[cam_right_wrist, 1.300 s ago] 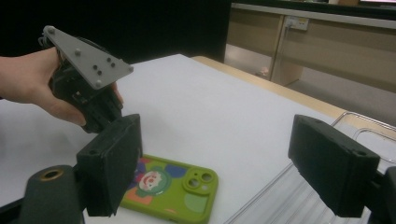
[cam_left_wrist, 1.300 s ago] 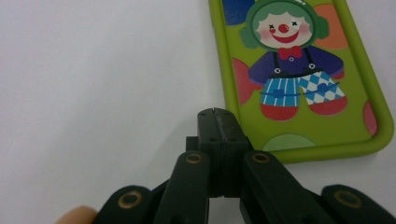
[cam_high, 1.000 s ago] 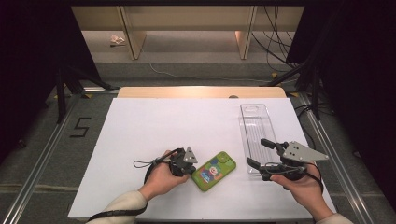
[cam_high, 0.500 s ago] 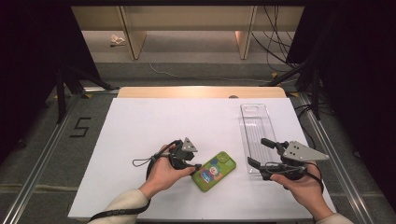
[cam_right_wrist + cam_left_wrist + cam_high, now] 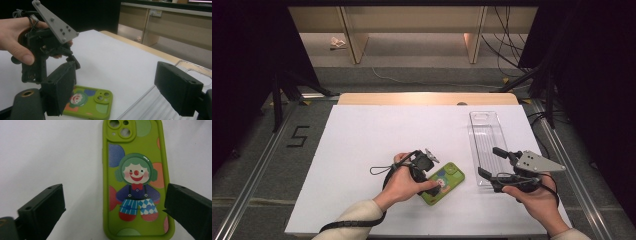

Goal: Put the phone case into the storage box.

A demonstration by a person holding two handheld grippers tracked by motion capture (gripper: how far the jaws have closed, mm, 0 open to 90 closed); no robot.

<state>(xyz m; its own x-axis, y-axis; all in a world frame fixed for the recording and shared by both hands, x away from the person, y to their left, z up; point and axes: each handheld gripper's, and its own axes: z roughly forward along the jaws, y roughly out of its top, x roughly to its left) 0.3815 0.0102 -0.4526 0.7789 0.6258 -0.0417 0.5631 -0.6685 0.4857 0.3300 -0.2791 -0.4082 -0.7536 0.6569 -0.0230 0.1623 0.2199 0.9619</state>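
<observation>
A green phone case (image 5: 445,182) with a clown picture lies flat on the white table (image 5: 362,130), camera cut-outs pointing away from me. My left gripper (image 5: 428,176) hovers over its near left end. In the left gripper view the left gripper (image 5: 115,195) has just been opening its jaws. They now stand wide apart, with the phone case (image 5: 136,182) below and between them, and neither pad presses on it. My right gripper (image 5: 489,163) is held open and empty over the near end of a clear plastic tray (image 5: 486,132). From the right gripper (image 5: 117,85) I see the left gripper (image 5: 47,50) above the case (image 5: 92,101).
The clear tray (image 5: 155,105) lies lengthwise at the table's right side. A wooden strip (image 5: 427,98) runs along the far edge of the table. The number 5 (image 5: 298,136) is marked on the floor to the left. Cables (image 5: 507,55) trail on the floor beyond.
My left hand and its gripper have shifted a little to the right and upward, over the case's end. The case and the right gripper have kept their places.
</observation>
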